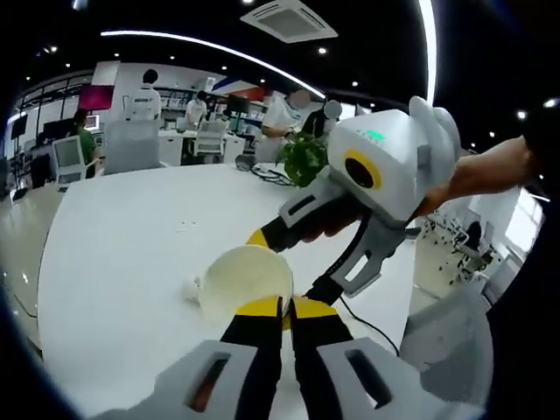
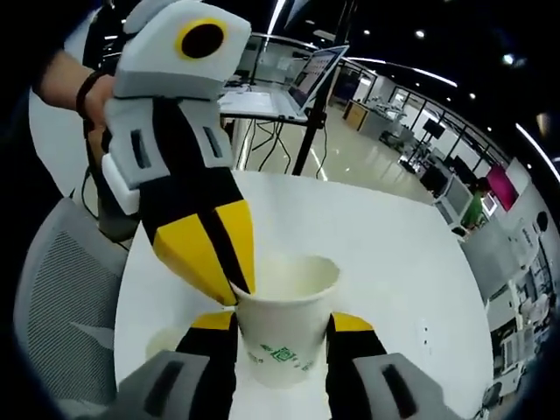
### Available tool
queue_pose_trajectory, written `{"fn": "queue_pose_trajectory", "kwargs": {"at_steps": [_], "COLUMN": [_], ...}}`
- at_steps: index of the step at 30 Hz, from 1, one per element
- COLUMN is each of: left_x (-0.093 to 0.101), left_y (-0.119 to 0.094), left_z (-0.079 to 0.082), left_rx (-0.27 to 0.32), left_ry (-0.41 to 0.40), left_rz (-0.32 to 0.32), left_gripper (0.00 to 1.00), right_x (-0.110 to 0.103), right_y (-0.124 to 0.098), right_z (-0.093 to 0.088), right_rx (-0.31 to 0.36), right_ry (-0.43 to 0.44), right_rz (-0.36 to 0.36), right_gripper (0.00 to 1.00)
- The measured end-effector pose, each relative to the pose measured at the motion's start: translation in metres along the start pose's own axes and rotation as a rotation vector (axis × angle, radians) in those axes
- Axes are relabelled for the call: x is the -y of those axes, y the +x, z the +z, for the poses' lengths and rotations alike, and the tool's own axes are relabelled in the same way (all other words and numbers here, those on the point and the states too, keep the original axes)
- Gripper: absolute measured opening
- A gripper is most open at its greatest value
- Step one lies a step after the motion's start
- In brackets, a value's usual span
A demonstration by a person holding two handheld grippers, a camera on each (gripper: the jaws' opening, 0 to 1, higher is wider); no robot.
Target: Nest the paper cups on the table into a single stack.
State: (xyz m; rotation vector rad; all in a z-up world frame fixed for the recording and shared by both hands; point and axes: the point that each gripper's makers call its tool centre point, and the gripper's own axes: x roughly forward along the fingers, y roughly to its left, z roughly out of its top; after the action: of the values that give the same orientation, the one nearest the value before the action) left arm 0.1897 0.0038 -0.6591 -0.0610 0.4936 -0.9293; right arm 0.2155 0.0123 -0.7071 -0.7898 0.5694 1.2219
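One paper cup [image 2: 284, 328] between both grippers' jaws, table [image 2: 402, 254].

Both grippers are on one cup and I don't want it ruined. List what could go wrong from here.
1. The left gripper pinches the paper cup at its rim while the right gripper clamps its body. Opposing pulls could crease or tear the thin wall.
2. A bent rim might then not nest cleanly.

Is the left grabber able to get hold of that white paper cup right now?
Yes, it looks so. The left gripper already pinches the paper cup rim, while the right gripper hugs the cup's sides; nothing blocks it.
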Motion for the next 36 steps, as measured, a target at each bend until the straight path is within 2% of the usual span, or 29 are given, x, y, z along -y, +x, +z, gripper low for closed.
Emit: {"fn": "queue_pose_trajectory", "kwargs": {"at_steps": [4,16,22,36], "left_x": [0.017,0.04,0.043,0.064], "left_y": [0.004,0.015,0.014,0.007], "left_z": [0.002,-0.003,-0.003,-0.01], "left_rx": [-0.008,-0.032,-0.038,-0.052], "left_ry": [0.031,0.062,0.072,0.082], "left_rz": [-0.032,-0.088,-0.106,-0.13], "left_gripper": [0.01,0.01,0.01,0.01], "right_x": [-0.006,-0.023,-0.027,-0.048], "right_y": [-0.008,-0.018,-0.021,-0.032], "right_z": [-0.002,-0.014,-0.019,-0.02], "right_rx": [0.008,0.018,0.025,0.037], "right_ry": [0.014,0.065,0.084,0.106], "right_rz": [-0.009,-0.02,-0.03,-0.039], "right_gripper": [0.38,0.37,0.36,0.36]}}
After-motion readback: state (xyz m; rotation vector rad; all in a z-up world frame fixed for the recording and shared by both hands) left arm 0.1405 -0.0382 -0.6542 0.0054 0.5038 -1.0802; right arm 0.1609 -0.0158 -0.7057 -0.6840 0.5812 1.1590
